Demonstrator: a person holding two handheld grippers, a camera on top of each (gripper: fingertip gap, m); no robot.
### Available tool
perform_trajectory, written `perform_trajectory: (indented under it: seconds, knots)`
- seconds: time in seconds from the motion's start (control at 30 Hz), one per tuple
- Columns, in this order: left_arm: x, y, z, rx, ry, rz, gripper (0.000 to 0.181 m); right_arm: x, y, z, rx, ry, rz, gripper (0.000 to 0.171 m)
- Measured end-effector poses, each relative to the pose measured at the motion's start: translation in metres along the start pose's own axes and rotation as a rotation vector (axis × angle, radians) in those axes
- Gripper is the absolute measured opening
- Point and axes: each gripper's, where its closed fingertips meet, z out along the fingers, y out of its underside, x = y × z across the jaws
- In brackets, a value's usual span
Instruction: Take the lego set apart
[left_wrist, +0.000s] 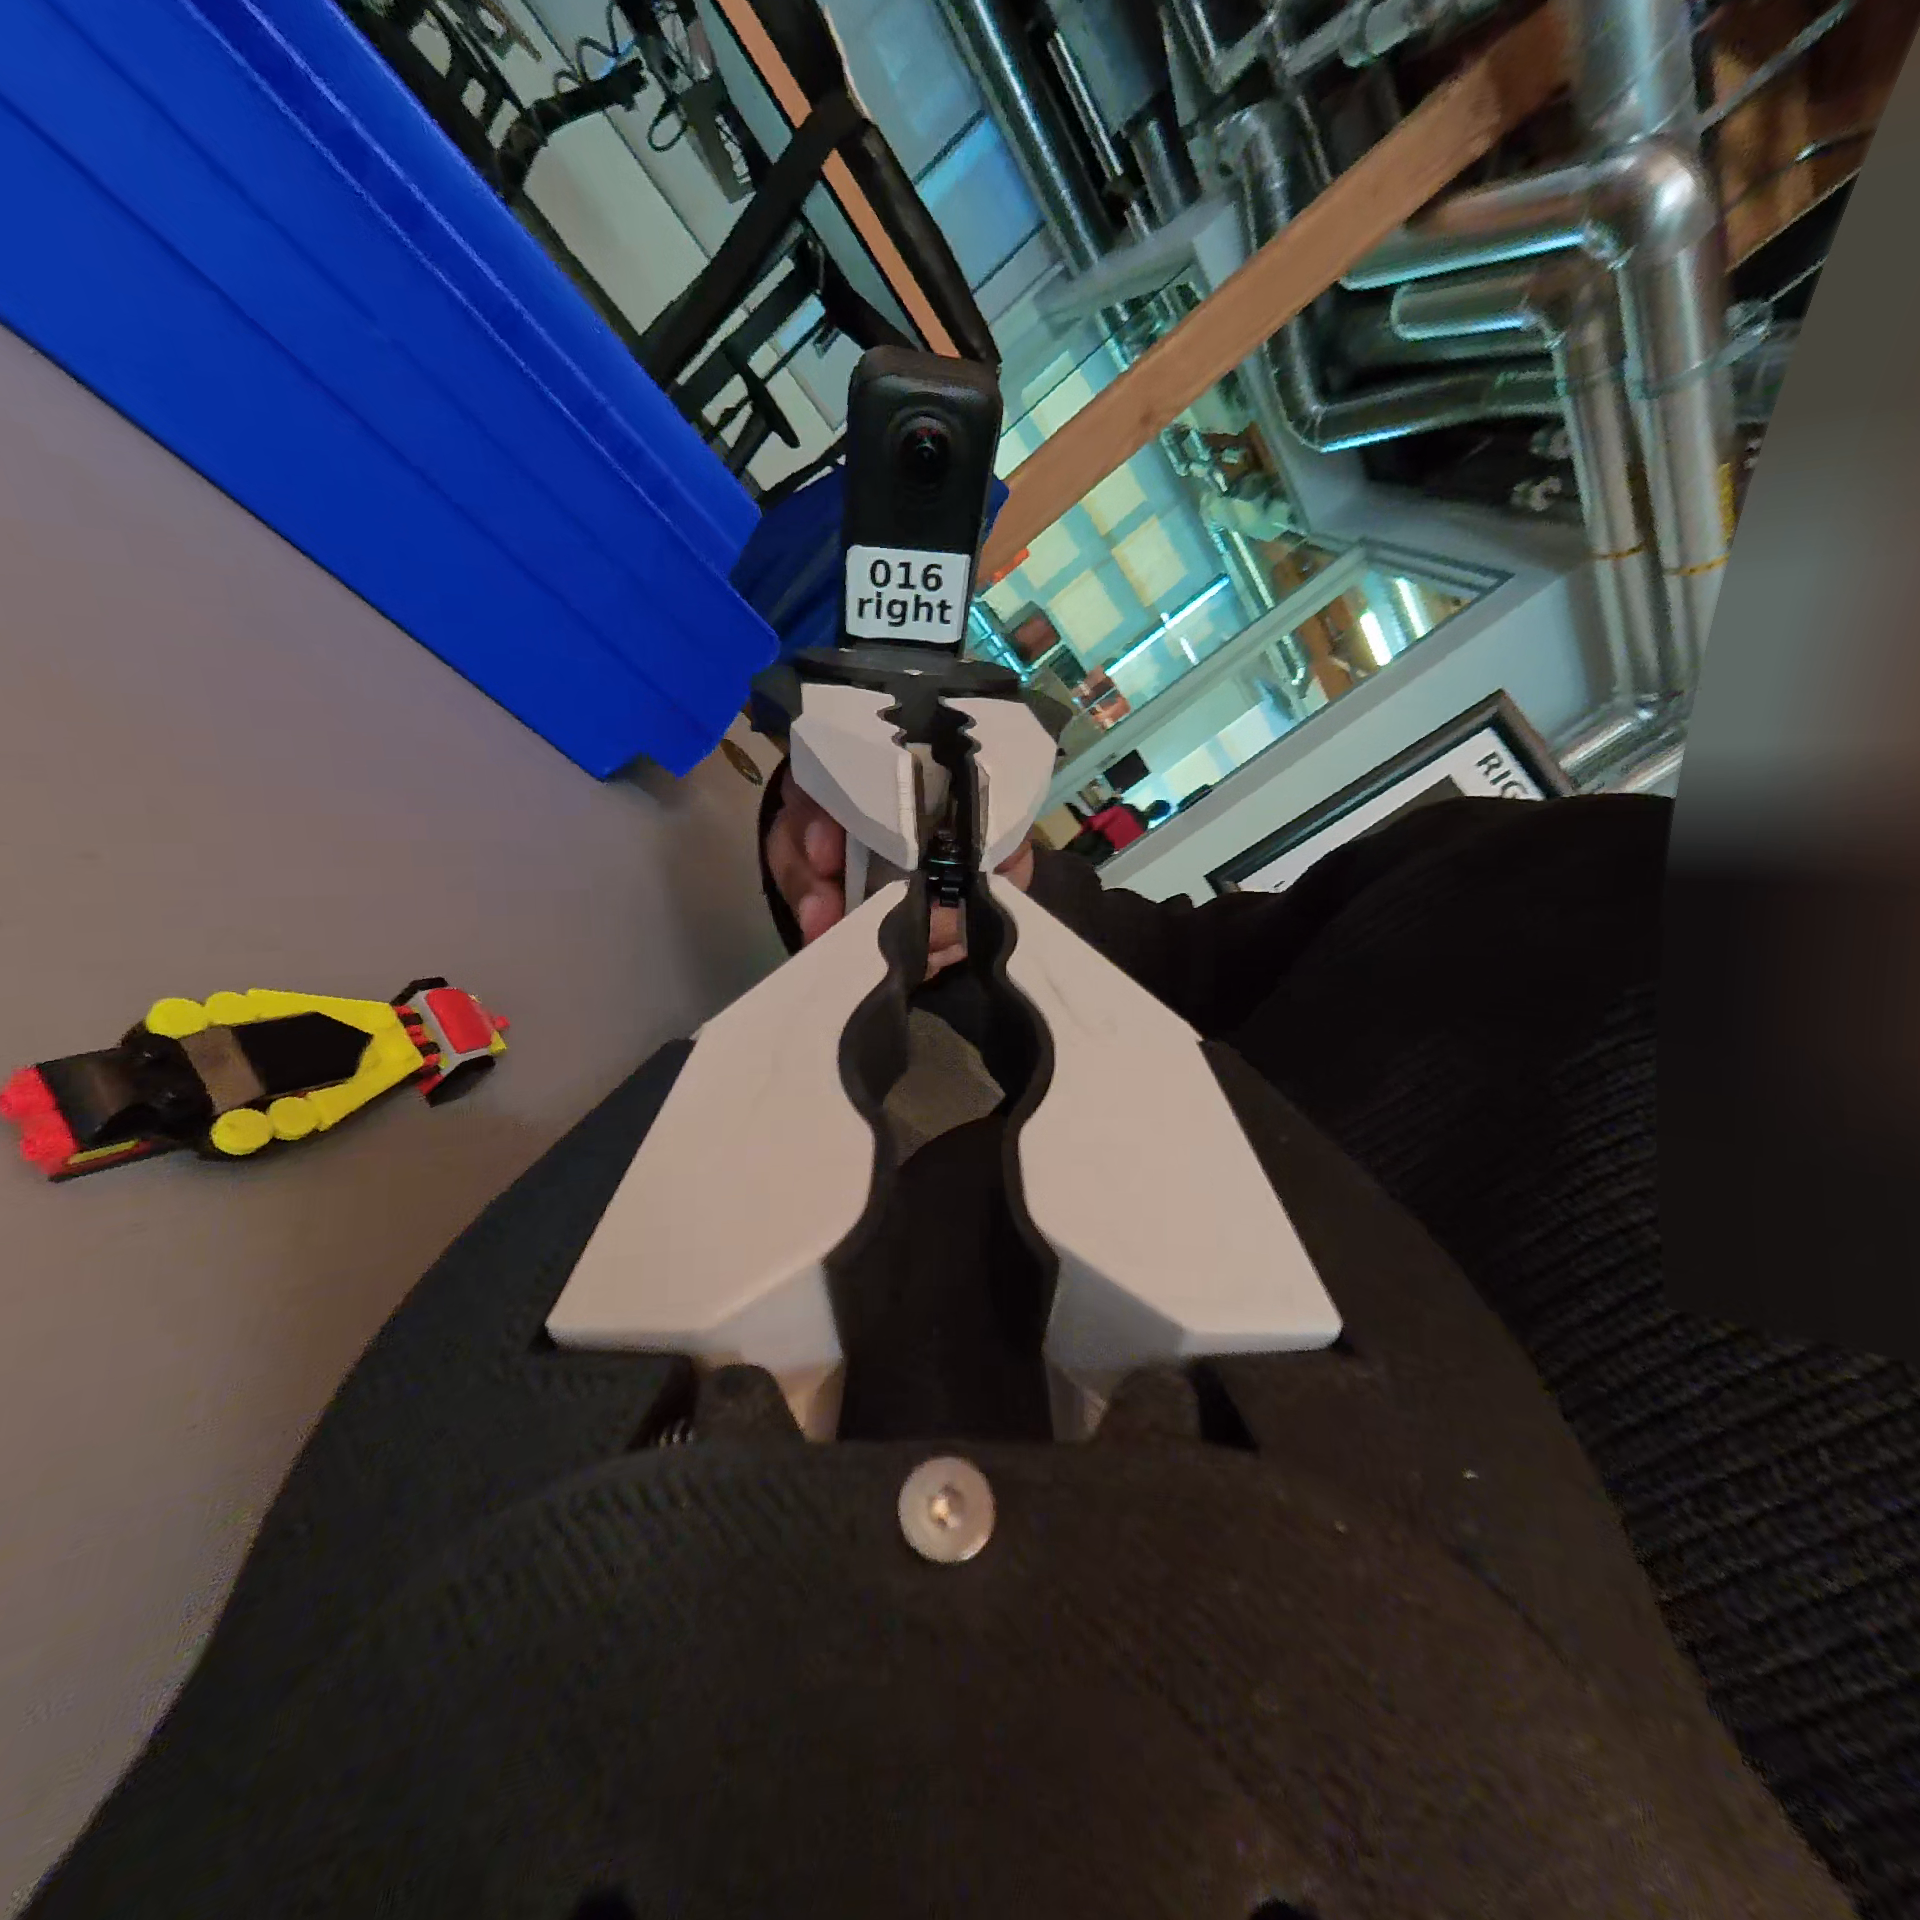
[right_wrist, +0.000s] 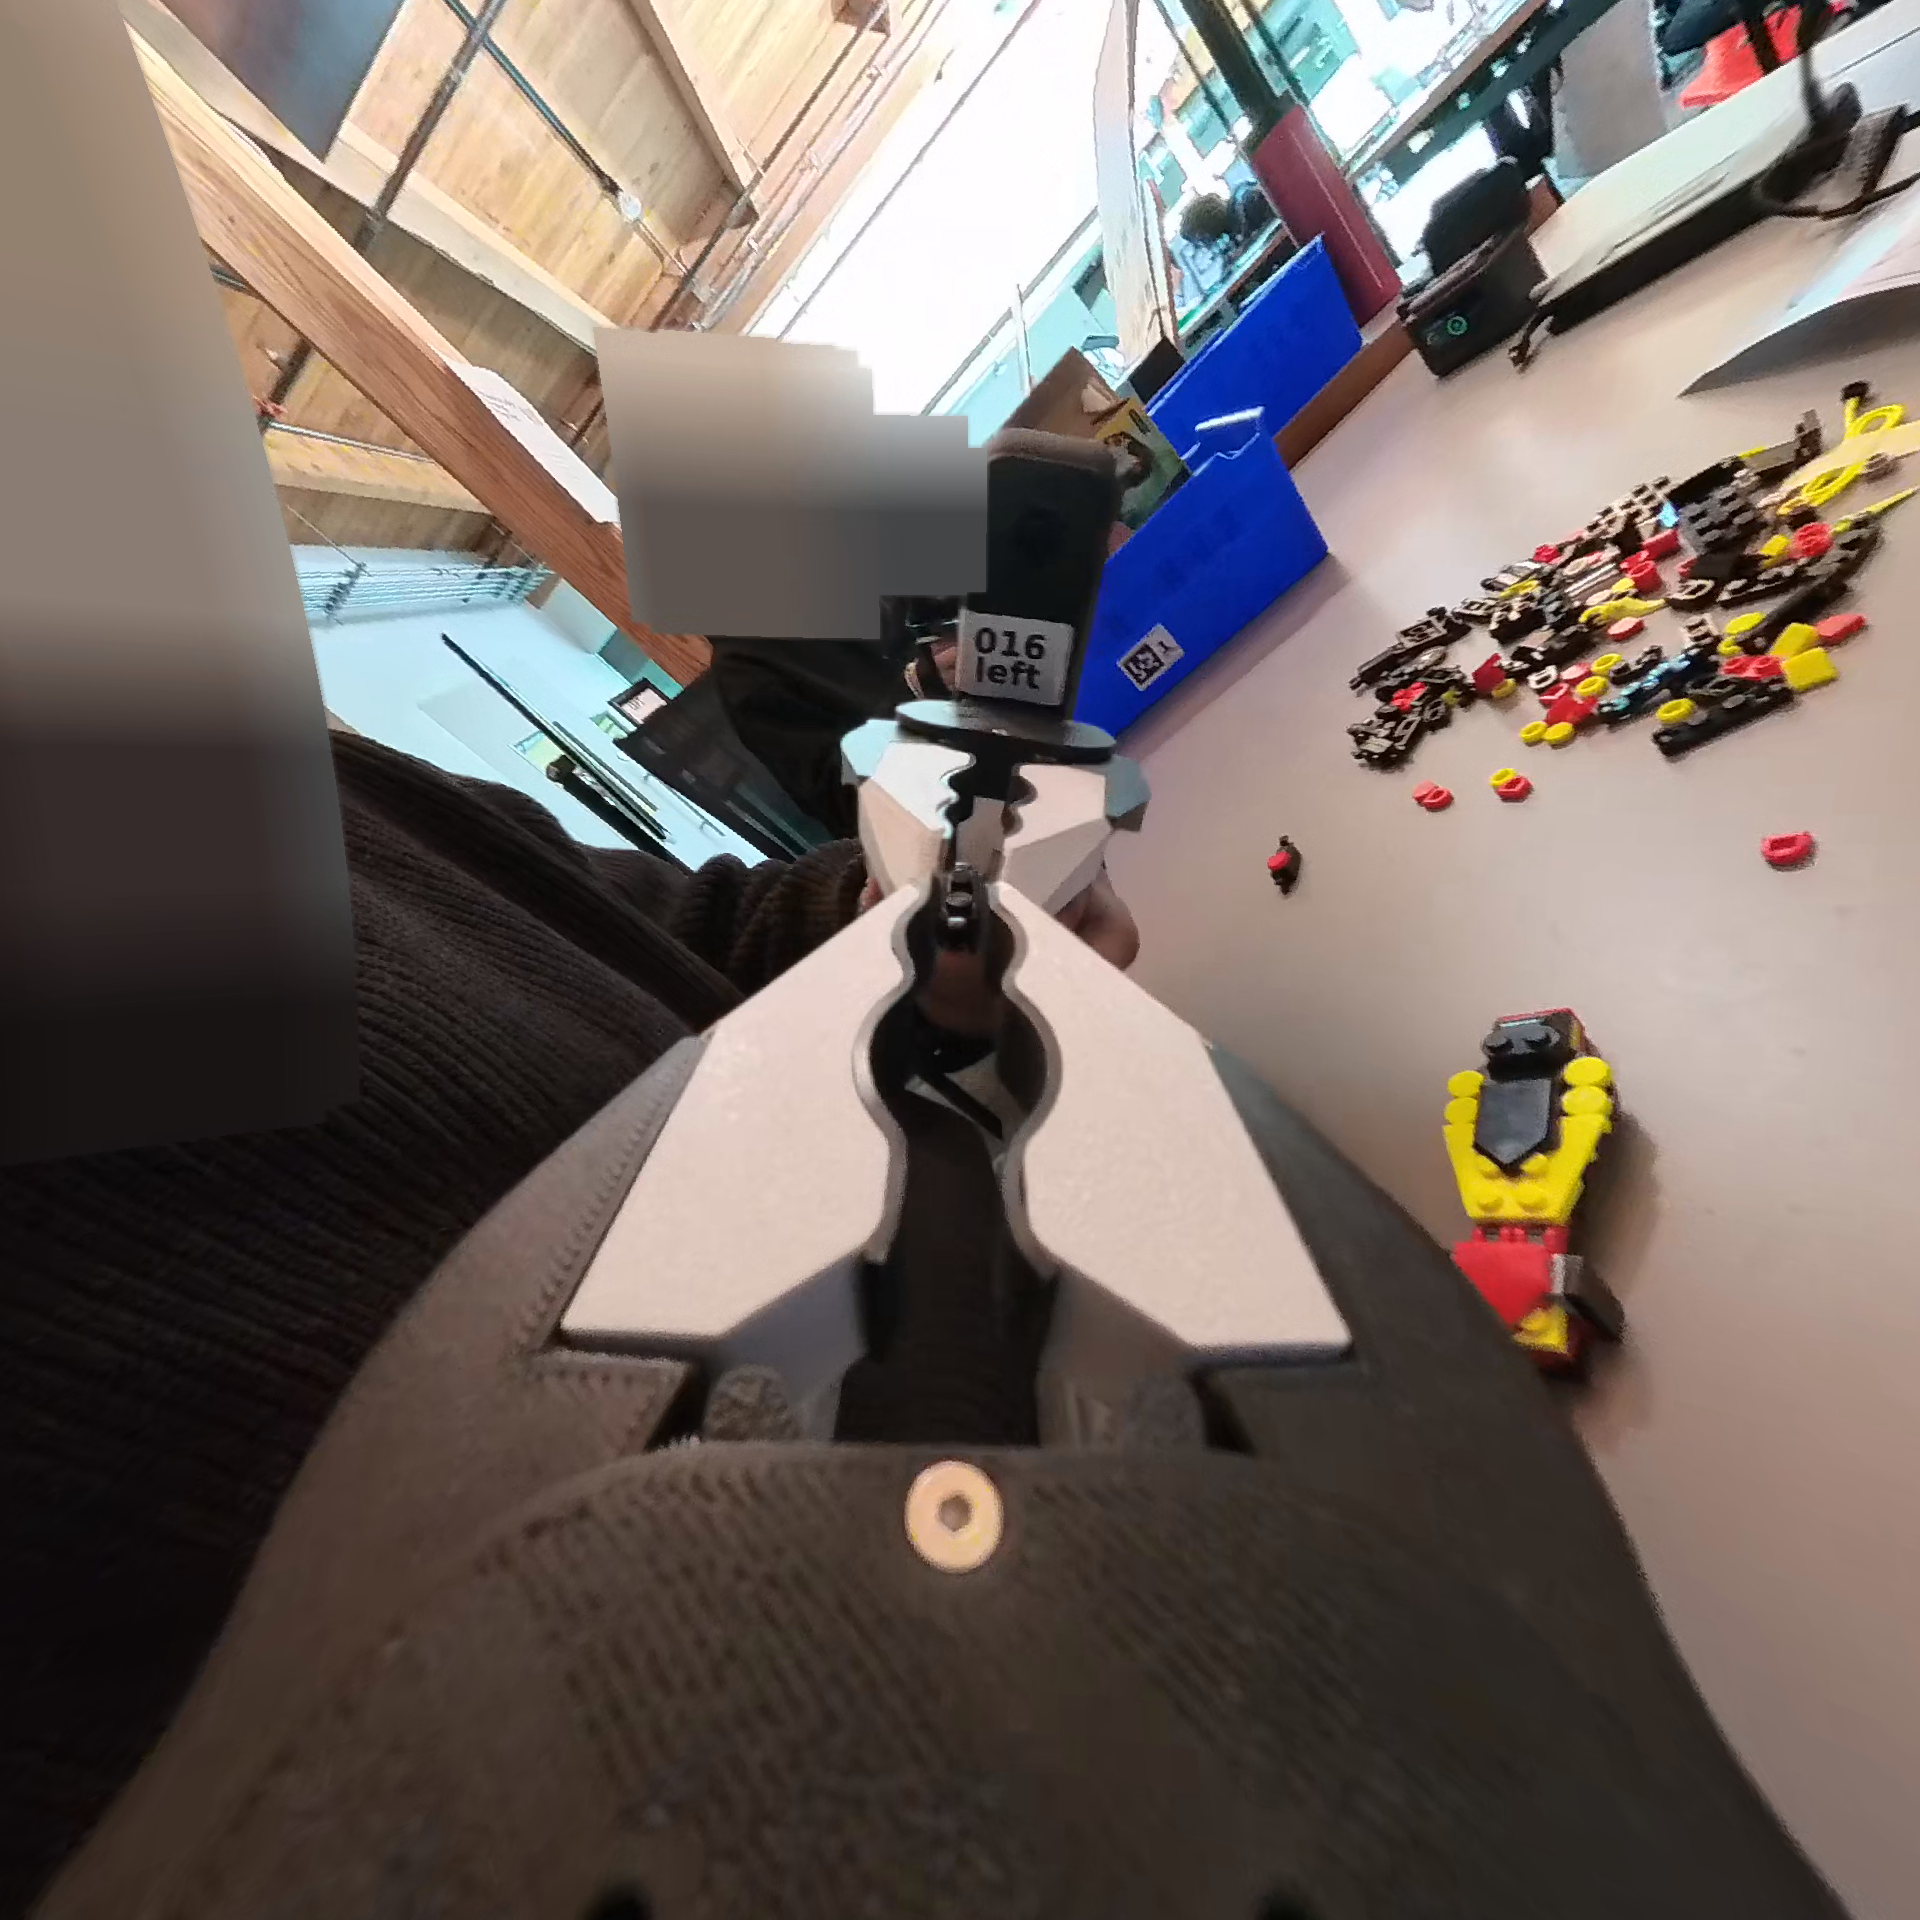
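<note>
- A small black lego piece (left_wrist: 943, 878) is being pinched between the tips of the left gripper (left_wrist: 940, 904), and the same piece (right_wrist: 956, 906) is being pinched from the other end by the right gripper (right_wrist: 954, 914); both pairs of fingers are pressed nearly together on it.
- The two grippers are being held tip to tip, above the table and facing each other, so the piece is lying straight ahead of each one, at the very end of the fingers.
- The long axis of the piece seems to be running along the line of the two grippers, but the piece is too small for this to be told with certainty.
- The coming move is judged to be a pull or a twist in opposite directions along this common line, so that the piece is being separated in two.
- The rest of the lego set, a yellow, black and red model (left_wrist: 260, 1065), is lying on the grey table (left_wrist: 312, 831), well apart and to the left of the left gripper; in the right wrist view the model (right_wrist: 1527, 1174) is lying to the right of the right gripper, with its long axis running roughly beside the fingers.
- Neither gripper is clearly nearer to the model.
- A heap of loose pieces (right_wrist: 1621, 623) is lying farther away, ahead and to the right of the right gripper.
- A blue bin (left_wrist: 364, 343) is standing ahead and to the left of the left gripper.
</note>
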Motion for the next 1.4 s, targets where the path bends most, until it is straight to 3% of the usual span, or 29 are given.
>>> perform_trajectory:
  seconds: [0.23,0.47,0.73,1.17,1.4]
  knots:
    - [-0.003,0.008,-0.001,-0.073,-0.113,0.170,0.006,0.001,0.005,0.001,-0.041,0.058,-0.037,0.007]
    - [-0.005,0.015,0.005,-0.113,-0.194,0.297,0.002,0.006,0.000,-0.001,0.052,0.036,0.091,0.005]
    - [-0.007,0.007,0.004,-0.045,-0.171,0.239,0.003,0.007,-0.007,-0.002,0.145,-0.063,0.244,0.006]
    - [-0.009,-0.017,-0.009,0.104,-0.179,0.206,0.000,0.010,-0.009,-0.004,0.188,-0.078,0.276,0.000]
    - [-0.011,-0.017,-0.011,0.104,-0.170,0.182,0.000,0.013,-0.005,-0.001,0.174,-0.059,0.262,0.000]
